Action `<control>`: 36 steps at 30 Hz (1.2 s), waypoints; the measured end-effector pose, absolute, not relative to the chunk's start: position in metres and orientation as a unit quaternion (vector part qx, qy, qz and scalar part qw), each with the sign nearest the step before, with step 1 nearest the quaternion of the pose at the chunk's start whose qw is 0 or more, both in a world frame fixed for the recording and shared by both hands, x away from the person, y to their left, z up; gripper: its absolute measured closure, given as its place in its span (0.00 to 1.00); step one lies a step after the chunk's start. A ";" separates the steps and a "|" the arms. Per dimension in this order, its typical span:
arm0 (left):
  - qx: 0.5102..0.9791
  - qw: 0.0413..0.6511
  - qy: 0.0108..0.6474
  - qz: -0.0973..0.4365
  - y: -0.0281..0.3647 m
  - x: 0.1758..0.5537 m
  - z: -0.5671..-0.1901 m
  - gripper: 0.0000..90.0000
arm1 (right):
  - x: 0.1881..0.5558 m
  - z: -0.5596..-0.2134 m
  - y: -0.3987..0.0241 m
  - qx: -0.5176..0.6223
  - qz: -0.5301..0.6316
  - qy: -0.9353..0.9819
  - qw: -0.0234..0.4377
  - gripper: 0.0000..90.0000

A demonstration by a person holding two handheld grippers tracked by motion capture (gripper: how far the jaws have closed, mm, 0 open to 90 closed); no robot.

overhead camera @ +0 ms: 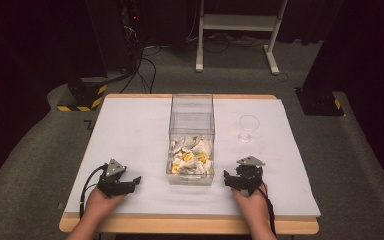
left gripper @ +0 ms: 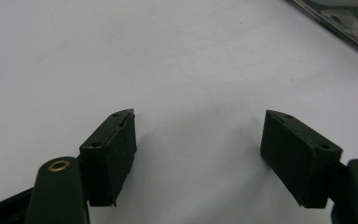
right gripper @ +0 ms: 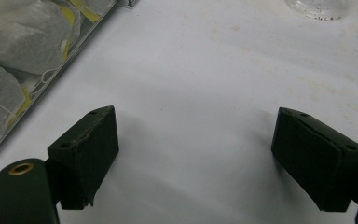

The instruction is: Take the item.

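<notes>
We've got the left gripper [overhead camera: 130, 182] and right gripper [overhead camera: 231, 181] low over the white table [overhead camera: 130, 130], flanking the clear box [overhead camera: 192, 131] of tea bags [overhead camera: 190, 159]. Both point inward, jaws spread wide, holding nothing.

One table [overhead camera: 130, 130] carries one clear plastic box [overhead camera: 192, 115] and one clear glass [overhead camera: 248, 129]. The box holds a heap of tea bags [overhead camera: 191, 157], too tangled to count exactly, though several show yellow tags. Two hand-held grippers rest on the table: the left hand-held gripper [overhead camera: 132, 181] and the right hand-held gripper [overhead camera: 228, 179], each with two jaws spread apart.

Overhead view; two close tabletop views
</notes>
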State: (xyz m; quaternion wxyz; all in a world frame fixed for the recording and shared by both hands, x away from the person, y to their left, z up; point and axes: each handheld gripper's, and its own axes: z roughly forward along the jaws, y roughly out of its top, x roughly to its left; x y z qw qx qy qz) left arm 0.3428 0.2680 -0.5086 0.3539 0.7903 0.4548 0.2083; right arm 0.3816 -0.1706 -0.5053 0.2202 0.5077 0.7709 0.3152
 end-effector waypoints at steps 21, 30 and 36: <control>0.790 0.354 0.455 0.208 0.268 0.343 -0.509 0.30 | 0.382 -0.505 -0.171 0.507 0.315 0.772 0.217 0.16; 0.790 0.354 0.455 0.208 0.268 0.343 -0.509 0.30 | 0.382 -0.504 -0.171 0.505 0.313 0.774 0.220 0.16; 0.790 0.354 0.455 0.208 0.268 0.343 -0.509 0.30 | 0.380 -0.501 -0.173 0.501 0.320 0.774 0.220 0.16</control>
